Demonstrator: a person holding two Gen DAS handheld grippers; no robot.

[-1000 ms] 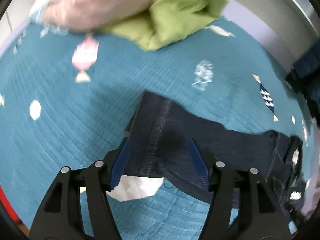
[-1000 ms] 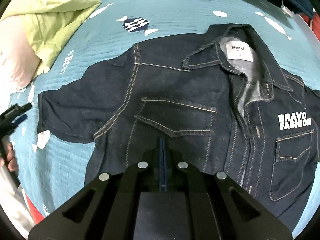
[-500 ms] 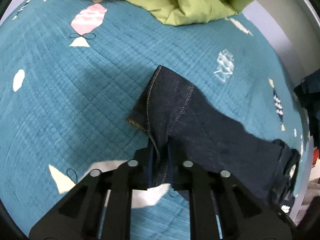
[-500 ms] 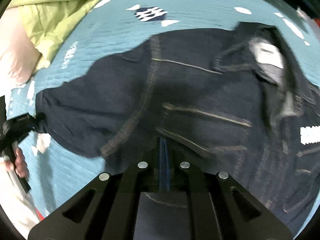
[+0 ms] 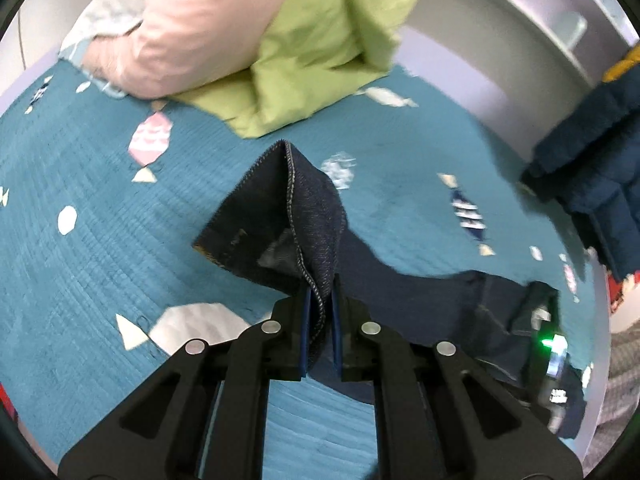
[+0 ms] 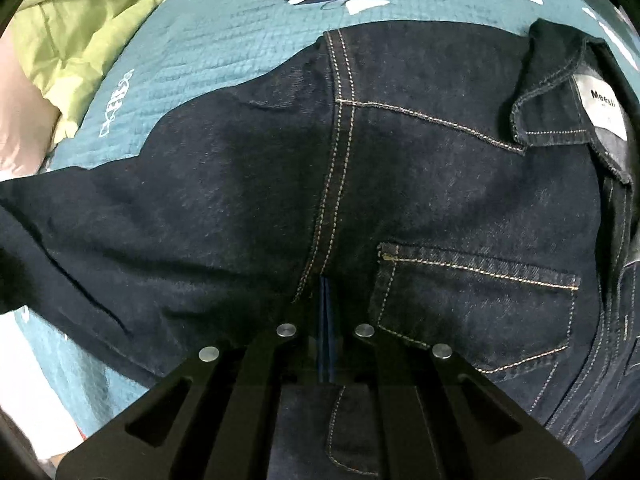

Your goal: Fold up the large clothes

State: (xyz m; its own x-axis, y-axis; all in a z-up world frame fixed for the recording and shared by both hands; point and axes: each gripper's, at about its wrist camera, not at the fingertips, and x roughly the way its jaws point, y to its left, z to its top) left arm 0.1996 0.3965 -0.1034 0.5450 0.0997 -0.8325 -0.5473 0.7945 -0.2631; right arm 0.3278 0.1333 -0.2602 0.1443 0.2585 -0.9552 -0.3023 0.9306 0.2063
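A dark denim jacket (image 6: pixel 240 200) lies spread, front up, on a teal bedspread (image 6: pixel 224 40), its collar label (image 6: pixel 604 104) at the right. My left gripper (image 5: pixel 320 292) is shut on the cuff end of one sleeve (image 5: pixel 276 216), which hangs lifted and folded above the bed. My right gripper (image 6: pixel 325 280) is shut, pointing steeply down, its tips on the jacket at the shoulder seam beside the chest pocket (image 6: pixel 472 304). No cloth shows between its pads.
A green quilt (image 5: pixel 320 48) and a pink pillow (image 5: pixel 192 32) lie at the far side of the bedspread (image 5: pixel 80 280). A pile of dark blue clothes (image 5: pixel 592 184) sits at the right edge. A pale wall runs behind.
My left gripper closed on the sleeve's cuff and raised it off the bed. My right gripper slid across the jacket toward the shoulder seam and came lower.
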